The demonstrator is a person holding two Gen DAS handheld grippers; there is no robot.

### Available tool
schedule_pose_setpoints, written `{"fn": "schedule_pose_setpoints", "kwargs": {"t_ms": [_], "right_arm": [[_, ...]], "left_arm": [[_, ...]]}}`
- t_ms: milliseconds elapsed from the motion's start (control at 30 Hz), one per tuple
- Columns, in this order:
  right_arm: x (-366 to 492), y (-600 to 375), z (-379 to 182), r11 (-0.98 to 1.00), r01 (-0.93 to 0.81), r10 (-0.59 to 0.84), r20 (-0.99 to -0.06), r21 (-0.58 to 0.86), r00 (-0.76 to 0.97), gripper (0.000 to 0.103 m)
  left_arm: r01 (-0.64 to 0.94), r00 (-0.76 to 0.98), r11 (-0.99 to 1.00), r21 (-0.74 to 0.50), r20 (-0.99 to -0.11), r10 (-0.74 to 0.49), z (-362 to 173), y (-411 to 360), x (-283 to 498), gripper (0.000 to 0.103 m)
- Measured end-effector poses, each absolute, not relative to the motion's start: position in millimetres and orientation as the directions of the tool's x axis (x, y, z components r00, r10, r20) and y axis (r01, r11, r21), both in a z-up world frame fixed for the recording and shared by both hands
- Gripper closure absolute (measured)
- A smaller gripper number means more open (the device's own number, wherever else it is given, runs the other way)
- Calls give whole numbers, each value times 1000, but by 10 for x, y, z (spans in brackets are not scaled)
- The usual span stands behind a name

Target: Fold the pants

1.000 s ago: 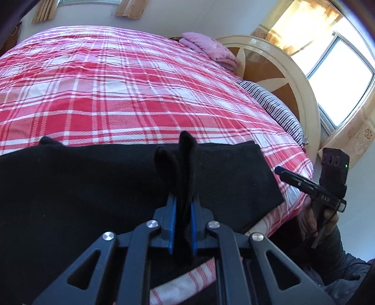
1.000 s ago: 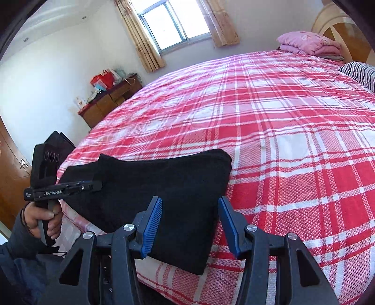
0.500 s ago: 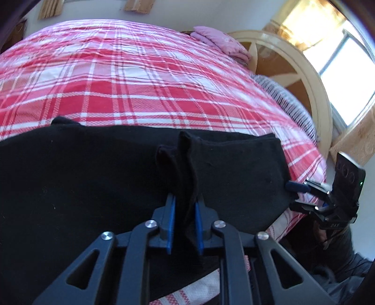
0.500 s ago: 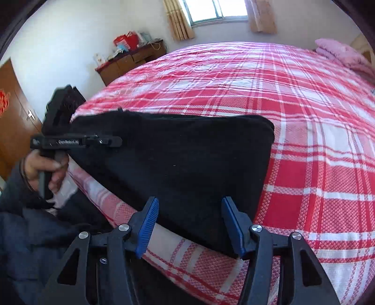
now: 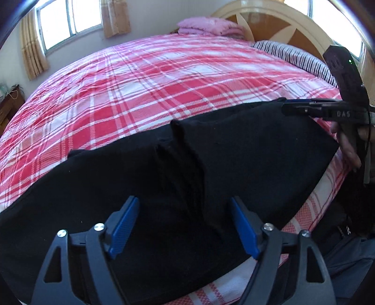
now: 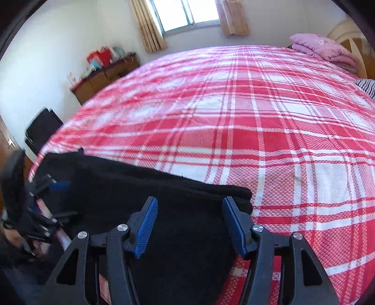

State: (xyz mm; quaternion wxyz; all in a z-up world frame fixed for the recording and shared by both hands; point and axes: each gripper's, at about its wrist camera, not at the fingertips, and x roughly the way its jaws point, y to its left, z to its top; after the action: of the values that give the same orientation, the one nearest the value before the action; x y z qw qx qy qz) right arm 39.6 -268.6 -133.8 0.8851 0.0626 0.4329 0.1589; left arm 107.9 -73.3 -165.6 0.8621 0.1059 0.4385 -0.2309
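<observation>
Black pants (image 5: 234, 169) lie along the near edge of a bed with a red and white plaid cover (image 5: 152, 82). My left gripper (image 5: 185, 225) is open and hovers over the pants, with a raised fold of cloth between its blue pads. My right gripper (image 6: 189, 225) is open over the folded end of the pants (image 6: 187, 194), its pads on either side of the thick edge. The right gripper also shows in the left wrist view (image 5: 304, 109) at the pants' far corner. The left gripper shows blurred in the right wrist view (image 6: 44, 187).
Folded pink bedding (image 5: 211, 24) and a striped pillow (image 5: 293, 56) lie by the cream headboard (image 5: 276, 21). A wooden dresser (image 6: 105, 75) with clutter stands by the far wall. A black chair (image 6: 42, 131) stands beside the bed. Windows with curtains are behind.
My left gripper has opened and let go of the pinched fold of pants. My right gripper has moved in over the pants' end, still open. Both views have swung.
</observation>
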Motion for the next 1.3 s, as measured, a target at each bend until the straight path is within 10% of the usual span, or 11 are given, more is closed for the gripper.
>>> {"fn": "schedule_pose_setpoints", "kwargs": {"t_ms": [600, 1300], "right_arm": [[-43, -1537, -1477, 785, -509, 554, -767, 352, 324, 41], [-148, -1949, -1111, 848, -415, 522, -656, 330, 545, 41]], "left_arm": [[429, 529, 903, -10, -808, -260, -1550, -450, 1113, 9], [304, 643, 942, 145, -760, -91, -1299, 248, 1016, 9]]}}
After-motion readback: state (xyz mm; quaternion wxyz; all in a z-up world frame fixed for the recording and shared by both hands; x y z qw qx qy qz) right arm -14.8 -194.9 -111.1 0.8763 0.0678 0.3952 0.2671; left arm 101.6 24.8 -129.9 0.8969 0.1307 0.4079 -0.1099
